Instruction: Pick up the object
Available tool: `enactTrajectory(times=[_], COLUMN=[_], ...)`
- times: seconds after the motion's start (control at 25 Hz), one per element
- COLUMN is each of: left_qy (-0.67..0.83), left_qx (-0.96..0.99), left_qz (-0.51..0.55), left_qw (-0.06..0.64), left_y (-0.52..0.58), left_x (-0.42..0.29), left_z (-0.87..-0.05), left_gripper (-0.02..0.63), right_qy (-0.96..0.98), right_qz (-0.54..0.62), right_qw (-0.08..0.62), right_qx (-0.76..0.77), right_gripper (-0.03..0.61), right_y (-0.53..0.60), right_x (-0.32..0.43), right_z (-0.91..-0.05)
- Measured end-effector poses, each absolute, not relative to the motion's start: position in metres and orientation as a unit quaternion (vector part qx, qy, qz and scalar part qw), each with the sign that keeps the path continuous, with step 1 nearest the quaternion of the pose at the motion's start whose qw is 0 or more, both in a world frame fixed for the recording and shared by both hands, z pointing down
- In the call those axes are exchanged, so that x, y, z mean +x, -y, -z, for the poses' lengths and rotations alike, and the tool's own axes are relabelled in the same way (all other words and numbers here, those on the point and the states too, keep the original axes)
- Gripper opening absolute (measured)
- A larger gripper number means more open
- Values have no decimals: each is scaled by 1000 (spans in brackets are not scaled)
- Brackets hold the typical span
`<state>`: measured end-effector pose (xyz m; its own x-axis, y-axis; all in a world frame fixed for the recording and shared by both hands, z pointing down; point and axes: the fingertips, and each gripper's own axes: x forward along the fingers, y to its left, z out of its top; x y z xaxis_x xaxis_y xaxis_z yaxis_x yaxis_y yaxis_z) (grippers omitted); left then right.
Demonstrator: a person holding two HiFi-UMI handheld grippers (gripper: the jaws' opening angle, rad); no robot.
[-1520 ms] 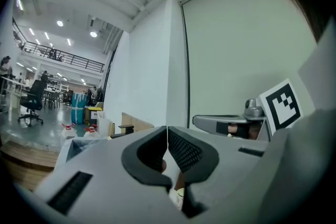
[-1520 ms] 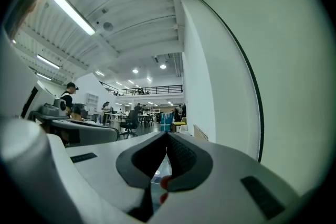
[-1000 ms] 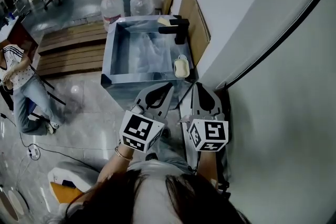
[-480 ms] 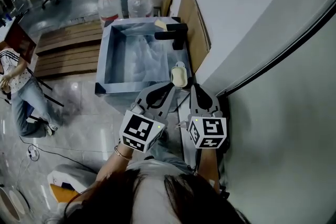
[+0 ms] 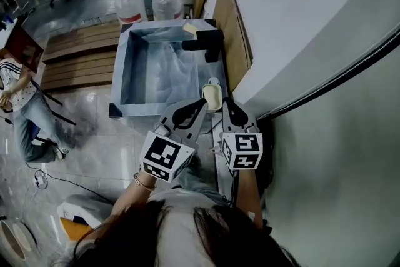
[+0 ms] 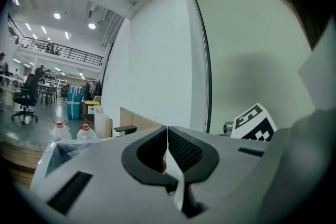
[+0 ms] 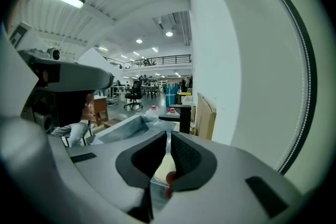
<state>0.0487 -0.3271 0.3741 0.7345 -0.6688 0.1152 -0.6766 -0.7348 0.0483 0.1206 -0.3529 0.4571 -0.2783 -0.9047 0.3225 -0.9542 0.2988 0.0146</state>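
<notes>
**Workshop floor, steel sink by the wall: pick not begun**

Head view. Shiny grey floor, with a white wall (image 5: 300,22) close on my right. A square stainless-steel sink (image 5: 122,72) stands ahead, with a black box-shaped tap (image 5: 203,44) on its far right rim. Two clear plastic water jugs with red caps (image 5: 128,4) stand behind it, and wooden pallets (image 5: 78,56) lie to its left. A pale yellow oval soap bar (image 5: 212,95) sits on the sink's near right rim. I take this for the object, and it is not lifted. My left claw (image 5: 199,104) is just beside it on one side and my right claw (image 5: 227,103) just beside it on the other. Neither has it.

Left gripper view. The left claw (image 6: 167,131) is clenched, pads meeting at the tips with nothing between them. It points at wall and ceiling, and the soap bar is not in sight.

Right gripper view. The right claw (image 7: 168,136) is clenched too, tips together, holding nothing. The soap bar (image 7: 165,169) shows low through the slot under the pads, beyond the claw and not in it. The sink (image 7: 123,128) and tap (image 7: 184,118) lie further on.

Progress. Only the approach looks done. Left to do: open a claw, set it around the soap bar, close and lift. The right claw looks the better lined up.
</notes>
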Motion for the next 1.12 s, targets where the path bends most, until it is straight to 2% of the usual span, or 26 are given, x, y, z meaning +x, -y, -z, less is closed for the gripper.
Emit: enactTrajectory(times=[0.68, 1.12], left_qy=[369, 381], left_qx=[925, 917], left_qz=[-71, -85], left_qw=[60, 75], left_y=[369, 391], left_x=[60, 57], left_z=[-399, -417], left_gripper=[9, 9], right_qy=[782, 764], right_qz=[-139, -181], right_qw=[218, 244], right_qx=[567, 570], right_gripper=[63, 69], right_y=[409, 432], right_x=[131, 140], right_z=[-541, -592])
